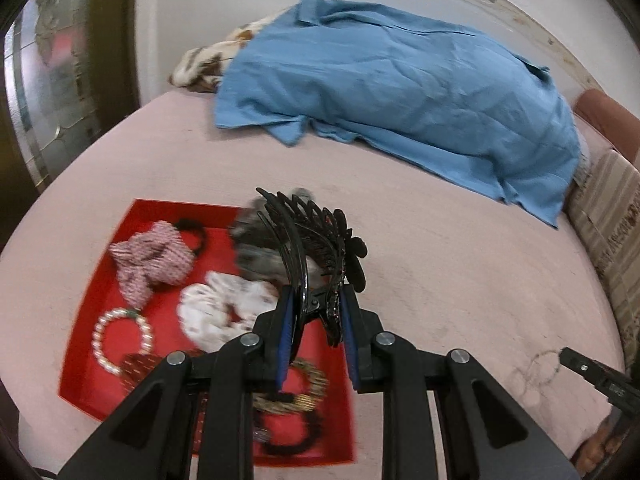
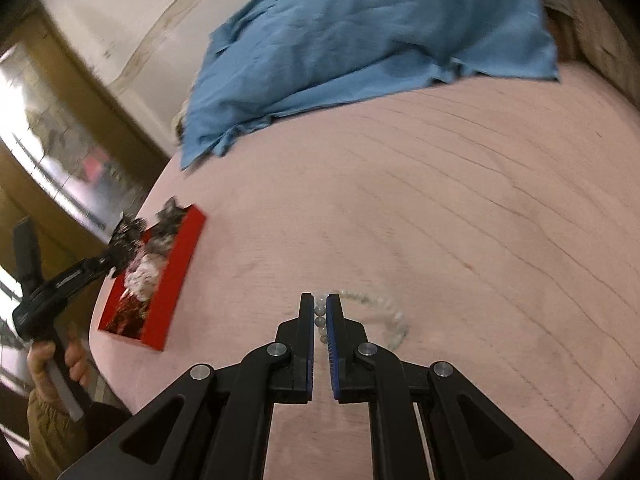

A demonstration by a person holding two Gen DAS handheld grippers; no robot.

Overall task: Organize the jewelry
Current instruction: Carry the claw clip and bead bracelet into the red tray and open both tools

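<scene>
Writing or brand marks cannot be read anywhere; faint pale lettering on one black gripper arm is too blurred to make out. From the left wrist camera, the left gripper (image 1: 316,300) has its blue-padded jaws closed narrowly on the hinge of a large black plastic claw hair clip (image 1: 316,236) with long curved teeth, held above the right part of a shallow red rectangular tray (image 1: 100,312). Inside the tray lie a pink-and-white woven fabric bow (image 1: 150,260), a white patterned cloth scrunchie (image 1: 224,312), a grey fuzzy scrunchie (image 1: 256,240), a ring of pale pearl-like beads (image 1: 120,340) and a gold coiled bangle (image 1: 304,392). The tray sits on a pink ribbed bedspread (image 1: 440,280), with a crumpled blue cotton shirt (image 1: 400,92) farther back. Only this view shows the tray's contents clearly. The right wrist camera sees the tray (image 2: 176,280) from the side and, uniquely, a hand (image 2: 60,364) and olive sleeve gripping the left tool's handle. There the right gripper (image 2: 320,312) is almost fully closed, pinching a translucent white bead bracelet (image 2: 380,312) whose loop lies on the bedspread (image 2: 460,220), well apart from the tray. In the left view that bracelet (image 1: 536,368) is only a faint ring beside the right gripper's tip (image 1: 576,364).
</scene>
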